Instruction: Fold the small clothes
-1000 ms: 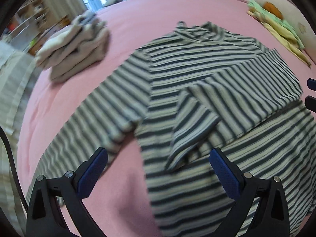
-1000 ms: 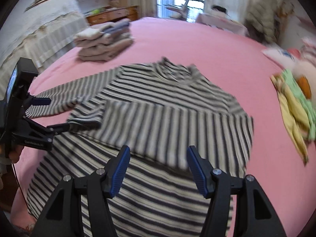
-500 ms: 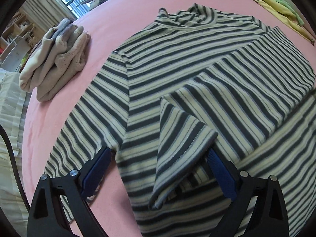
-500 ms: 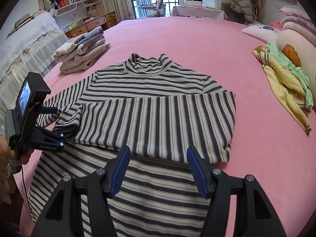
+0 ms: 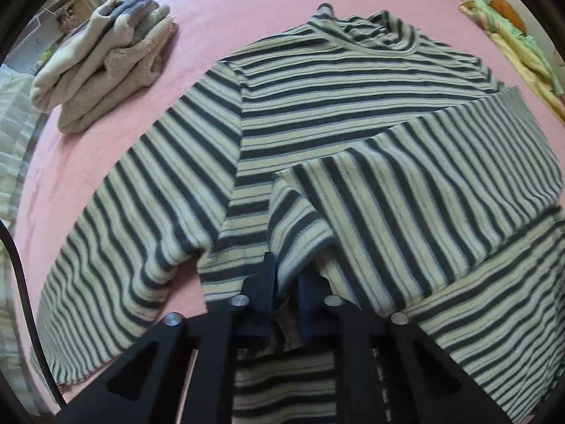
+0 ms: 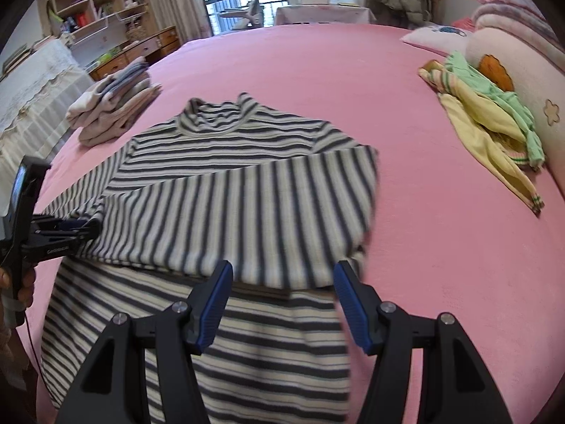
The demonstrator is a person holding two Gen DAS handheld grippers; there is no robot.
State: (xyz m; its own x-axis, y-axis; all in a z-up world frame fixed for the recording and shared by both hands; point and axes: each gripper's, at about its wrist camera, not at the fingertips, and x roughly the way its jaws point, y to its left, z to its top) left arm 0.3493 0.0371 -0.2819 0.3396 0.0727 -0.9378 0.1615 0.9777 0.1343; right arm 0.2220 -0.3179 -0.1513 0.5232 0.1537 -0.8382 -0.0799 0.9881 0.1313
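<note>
striped knit, dark on cream: the shirt (image 6: 226,162) lies flat on the pink bed (image 6: 353,70), collar away from us, one sleeve already folded across the chest. the left gripper (image 5: 286,289) is clenched on the cuff (image 5: 296,226) of that folded sleeve, fabric bunched between its blue pads. the right gripper (image 6: 282,304) hovers over the folded edge near the hem, jaws apart, holding nothing.

risks from here, as i judge them. the pinch on the cuff looks shallow, so a quick pull could let the knit slip out and the sleeve would flop back. the pads may also have caught the body layer under the cuff; lifting then would drag the whole shirt and ruin the fold. the other sleeve (image 5: 134,212) lies spread out on the left, and a tug across could pull it askew. the right gripper is free, so nothing pins the shirt down while the left one pulls.

containers: none on the bed. a folded pile (image 6: 113,109) sits near the far left, well apart from the shirt, and loose yellow and green clothes (image 6: 487,120) lie by the pillows on the right. shelves (image 6: 91,10) stand beyond, their contents too small to tell.
</note>
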